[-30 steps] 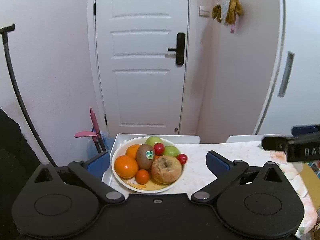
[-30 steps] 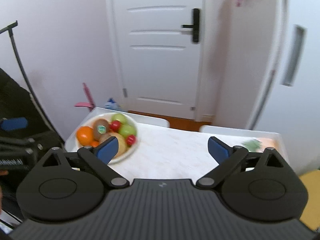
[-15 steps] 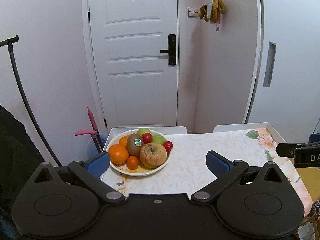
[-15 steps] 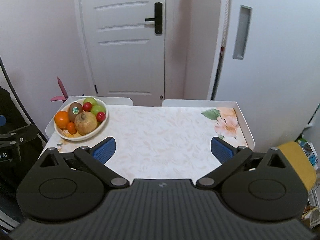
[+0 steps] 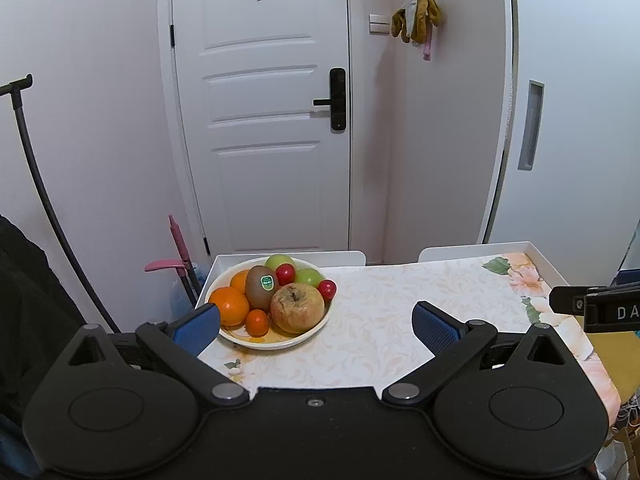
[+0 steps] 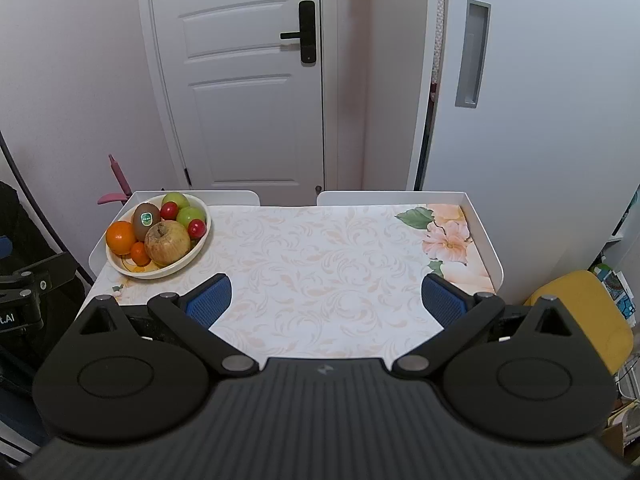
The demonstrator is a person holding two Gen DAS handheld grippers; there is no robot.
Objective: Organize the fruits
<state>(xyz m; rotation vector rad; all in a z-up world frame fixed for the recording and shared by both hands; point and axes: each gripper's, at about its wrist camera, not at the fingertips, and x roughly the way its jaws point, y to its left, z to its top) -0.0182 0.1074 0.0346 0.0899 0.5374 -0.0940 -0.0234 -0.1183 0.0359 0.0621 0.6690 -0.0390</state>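
Both claws hang released and empty: the left gripper [image 5: 316,322] at about 6 o'clock from the bowl [image 5: 276,342], the right gripper [image 6: 326,300] over bare tablecloth [image 6: 320,248]. Farther out, at the table's 10 o'clock corner, fruit is heaped in that bowl. The risk, I judge, is the pile: lifting the apple [image 5: 297,307] could send the cherry tomato [image 5: 327,289] at its 2 o'clock rolling over the rim.
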